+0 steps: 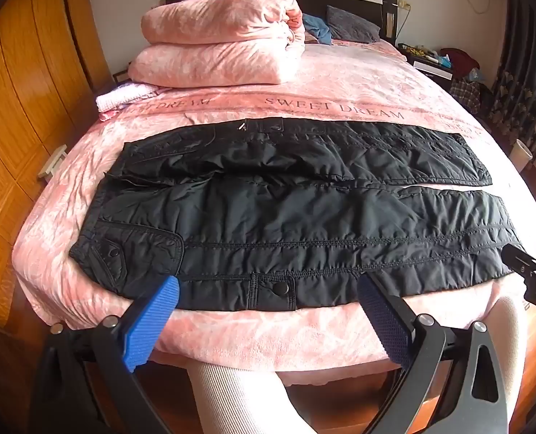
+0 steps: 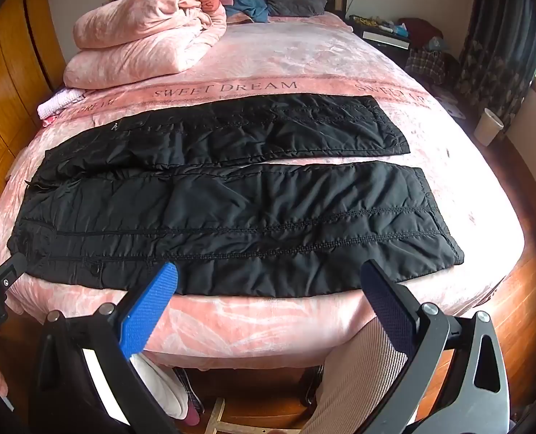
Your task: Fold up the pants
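Left wrist view: bed (image 1: 340,83) fills most of the frame, pink cover, and the black pants (image 1: 286,217) lie flat across it near the foot edge, waist toward the bed's left edge, cuffs toward the right. Legs lie side by side with a thin strip of cover showing between them at the cuff end, so I judge nothing is folded yet and the spread is there to give a clean leg-over-leg fold. Folded pink duvet (image 1: 220,43) sits at the head-left corner, well apart from the pants, out of the fold path. I have my left gripper (image 1: 268,289) spread wide, empty, pads just over the near hem below the pocket area. Right gripper (image 2: 271,278) likewise released and empty, hanging over the near edge of the near leg toward the cuff. Two grab points along one long edge, I reckon, so the leg lifts evenly. Snap button (image 1: 278,290) sits between my left pads.
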Demonstrator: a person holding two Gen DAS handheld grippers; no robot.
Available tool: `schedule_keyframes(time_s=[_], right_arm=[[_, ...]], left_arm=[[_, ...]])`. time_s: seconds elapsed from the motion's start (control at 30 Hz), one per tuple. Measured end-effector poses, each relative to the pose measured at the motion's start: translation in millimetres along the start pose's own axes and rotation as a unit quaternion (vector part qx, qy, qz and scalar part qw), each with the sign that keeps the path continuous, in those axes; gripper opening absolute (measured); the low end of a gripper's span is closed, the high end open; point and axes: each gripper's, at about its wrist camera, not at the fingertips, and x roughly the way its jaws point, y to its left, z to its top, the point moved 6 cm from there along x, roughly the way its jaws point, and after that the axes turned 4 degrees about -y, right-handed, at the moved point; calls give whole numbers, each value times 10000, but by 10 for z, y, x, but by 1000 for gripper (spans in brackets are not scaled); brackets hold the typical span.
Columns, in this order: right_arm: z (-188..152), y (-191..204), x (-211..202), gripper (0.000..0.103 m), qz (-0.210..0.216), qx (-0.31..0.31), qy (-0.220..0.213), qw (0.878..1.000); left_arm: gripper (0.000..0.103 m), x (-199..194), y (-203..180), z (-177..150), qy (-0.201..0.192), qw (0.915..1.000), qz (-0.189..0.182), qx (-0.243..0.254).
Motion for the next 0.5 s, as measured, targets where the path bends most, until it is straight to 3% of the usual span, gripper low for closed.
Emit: schedule_keyframes(time_s=[0.5], right_arm=[[17, -21, 14, 101, 31, 18, 11, 10000]], left_arm=[[99, -20, 32, -2, 6, 10000, 27, 13]])
